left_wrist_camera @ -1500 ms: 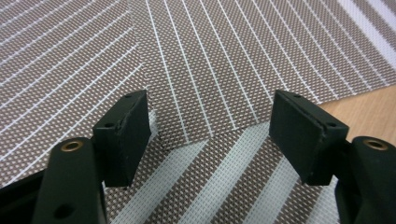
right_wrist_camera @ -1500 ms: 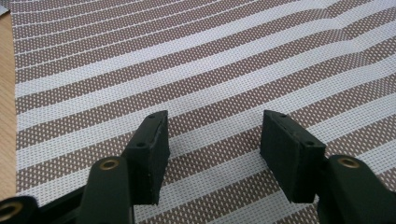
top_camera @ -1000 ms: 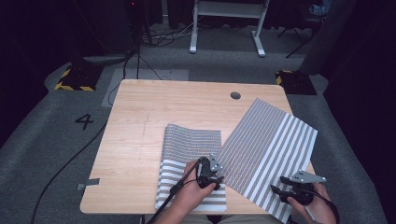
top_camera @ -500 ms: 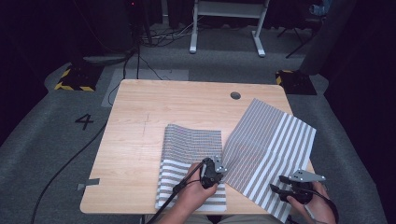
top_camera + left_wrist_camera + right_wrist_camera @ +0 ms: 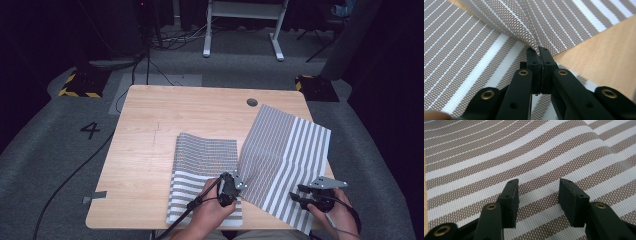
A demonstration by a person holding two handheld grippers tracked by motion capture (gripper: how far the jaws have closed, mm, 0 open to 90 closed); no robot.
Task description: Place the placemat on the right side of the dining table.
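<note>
Both grippers, left gripper [image 5: 235,179] and right gripper [image 5: 300,192], have matte black jaws (brass-coloured rivets at the pivots) and black trailing cables.

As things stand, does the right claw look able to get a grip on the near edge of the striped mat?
Probably yes. The right claw hovers with open jaws just over the striped mat near its front corner, with nothing between them; the left claw already pinches another edge.

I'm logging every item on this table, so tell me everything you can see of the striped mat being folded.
The striped mat is a woven mesh sheet with brown and white stripes, thin and stiff enough to hold creases. It lies on the wooden table; its left part lies flat, the middle rises in a tent-like ridge, and the right part slopes down past the table's right edge. The left gripper is shut on an edge at the ridge. The right gripper stands open over the right part.
</note>
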